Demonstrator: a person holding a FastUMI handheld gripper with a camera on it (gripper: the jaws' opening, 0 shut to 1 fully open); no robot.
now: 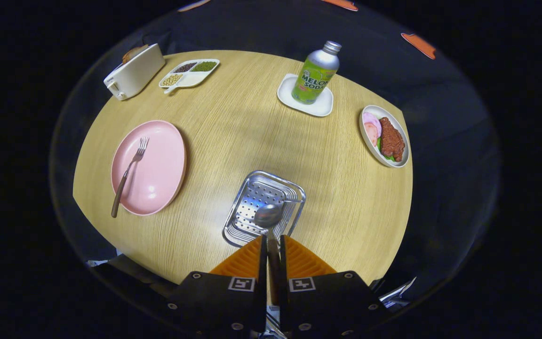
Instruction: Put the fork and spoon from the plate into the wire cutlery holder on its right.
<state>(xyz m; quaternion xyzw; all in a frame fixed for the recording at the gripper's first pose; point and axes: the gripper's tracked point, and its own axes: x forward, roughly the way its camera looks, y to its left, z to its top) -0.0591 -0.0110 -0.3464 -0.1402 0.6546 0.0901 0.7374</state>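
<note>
While the tongs (273, 252) are pinching the spoon (269, 217) over the wire cutlery holder (290, 188), the fork (130, 172) is lying on the pink plate (158, 174), waiting its turn.

- The bottle (317, 73) at about one o'clock on the bench (252, 132) carries a label reading "MELON SODA" in big letters; smaller print under it is too small to read
- Two square coded markers sit on the tool (273, 245) body; they carry patterns, no words
</note>
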